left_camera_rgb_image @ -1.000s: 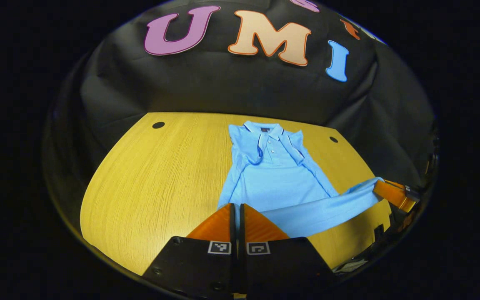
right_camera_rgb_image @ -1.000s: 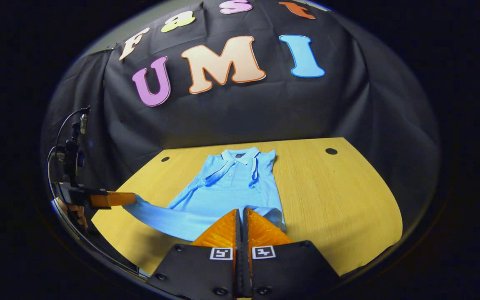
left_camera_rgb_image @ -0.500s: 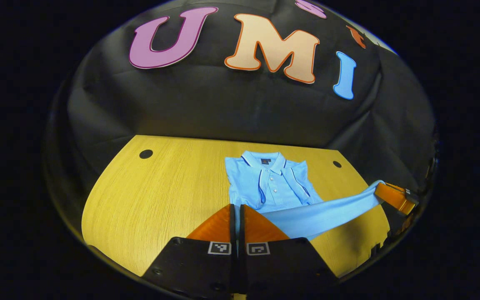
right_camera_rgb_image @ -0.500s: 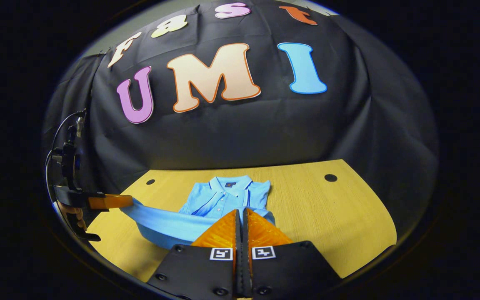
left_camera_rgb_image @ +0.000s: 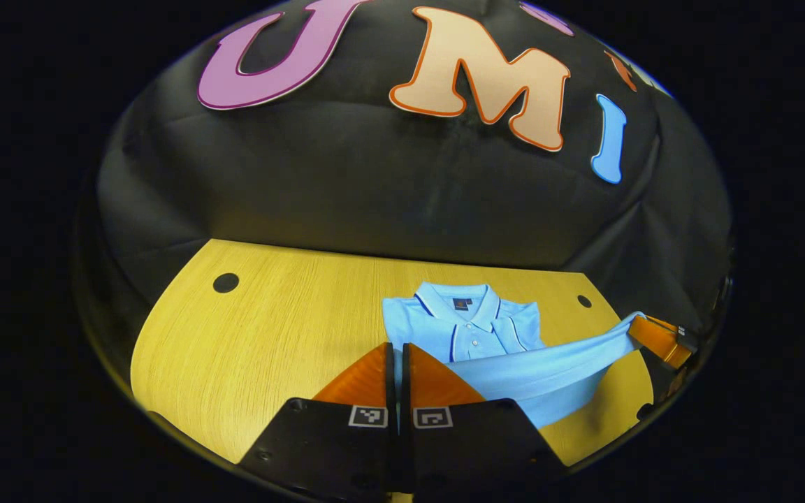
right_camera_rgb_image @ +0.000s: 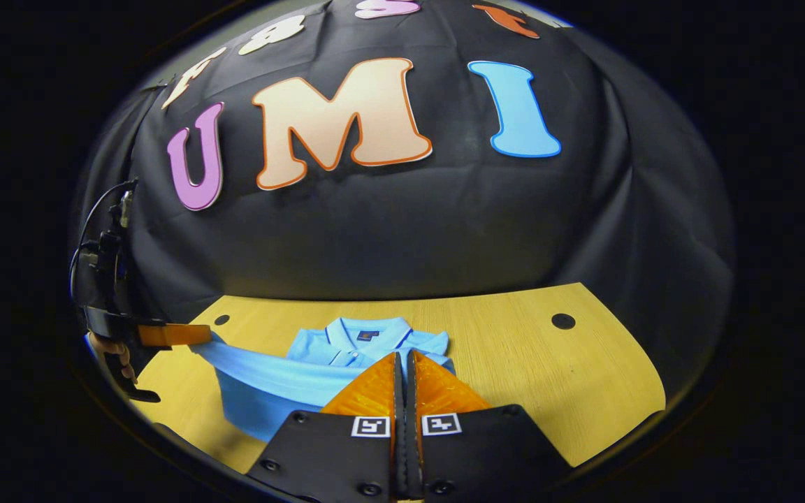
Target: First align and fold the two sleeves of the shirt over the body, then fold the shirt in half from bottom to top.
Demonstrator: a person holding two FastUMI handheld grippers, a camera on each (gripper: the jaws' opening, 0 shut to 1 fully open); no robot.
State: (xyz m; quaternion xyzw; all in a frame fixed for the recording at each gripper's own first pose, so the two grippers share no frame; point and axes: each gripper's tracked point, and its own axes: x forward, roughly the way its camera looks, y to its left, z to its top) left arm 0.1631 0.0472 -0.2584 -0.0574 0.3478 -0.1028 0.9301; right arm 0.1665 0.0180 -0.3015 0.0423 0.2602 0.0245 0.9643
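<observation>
You are in the bottom-to-top fold, by my reading: the sleeves of the blue polo shirt already lie over its body, and your left hand-held gripper and right hand-held gripper each stand pinched together on a hem corner, the hem stretched in the air between them above the tabletop. The shirt lies mid-tabletop, long axis running from you to the booth wall, collar pointing at the wall. Next, I judge, carry both corners level toward the collar, lay hem on shoulders, then let go.
</observation>
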